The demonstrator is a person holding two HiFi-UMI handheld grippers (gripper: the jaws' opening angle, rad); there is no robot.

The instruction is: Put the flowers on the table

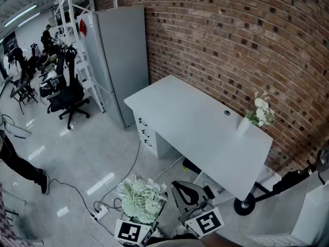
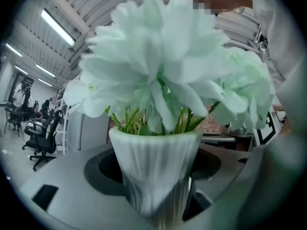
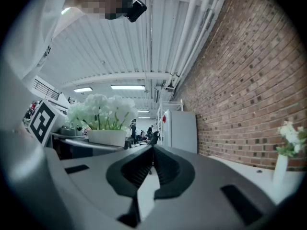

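Observation:
A bunch of white flowers [image 1: 141, 197] in a ribbed white vase [image 2: 154, 169] sits between the jaws of my left gripper [image 2: 156, 195], which is shut on the vase. In the head view this bunch hangs low over the floor, short of the white table [image 1: 200, 133]. The blooms [image 2: 168, 61] fill most of the left gripper view. My right gripper [image 1: 187, 194] is beside it to the right, shut and empty, jaws touching [image 3: 152, 150]. A second, small vase of white flowers [image 1: 258, 115] stands at the table's far right end by the wall.
A brick wall [image 1: 231, 35] runs behind the table. A tall grey cabinet [image 1: 118, 60] stands at its left end, with drawers [image 1: 148, 134] under the top. A cable and power strip [image 1: 100, 212] lie on the floor. A black scooter [image 1: 272, 189] is at the right and an office chair [image 1: 69, 94] at the left.

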